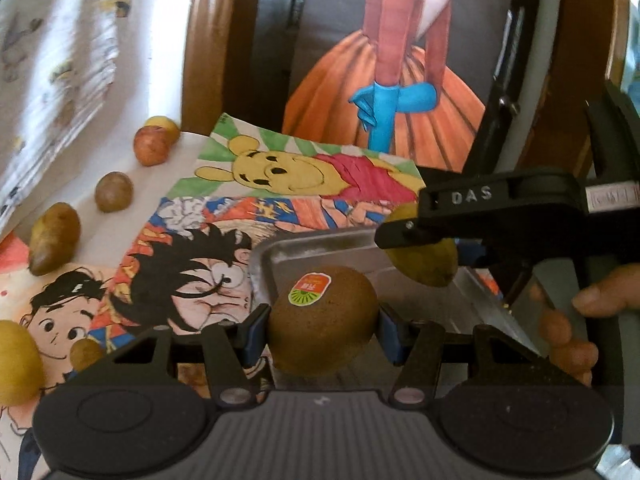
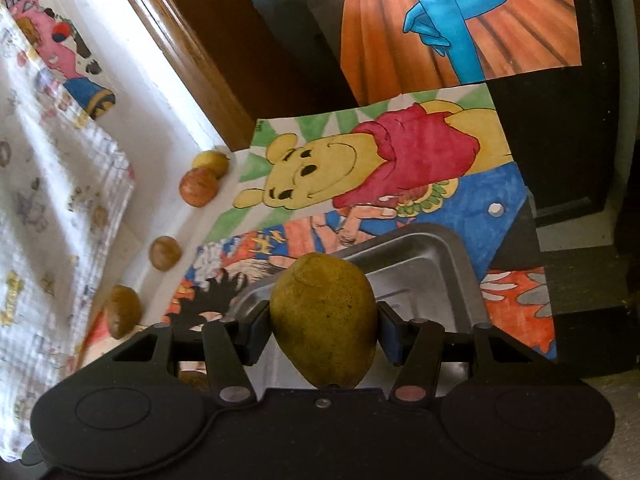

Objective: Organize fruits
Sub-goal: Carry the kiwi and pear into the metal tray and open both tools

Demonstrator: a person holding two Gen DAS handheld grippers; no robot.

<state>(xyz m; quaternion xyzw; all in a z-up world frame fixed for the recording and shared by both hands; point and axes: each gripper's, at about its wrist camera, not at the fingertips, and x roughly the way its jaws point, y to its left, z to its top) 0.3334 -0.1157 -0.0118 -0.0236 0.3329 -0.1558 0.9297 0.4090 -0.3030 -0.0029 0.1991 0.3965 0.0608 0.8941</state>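
Cartoon-covered table [image 1: 120, 240], left gripper [image 1: 322, 330] clamping kiwi [image 1: 324, 320] over tray [image 1: 320, 246] rim

Left gripper [image 1: 323, 330] jaws clamp kiwi [image 1: 322, 320] above tray [image 1: 320, 246].

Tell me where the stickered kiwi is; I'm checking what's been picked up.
In the left wrist view the kiwi sits clamped in the left gripper, above the near-left corner of the metal tray.
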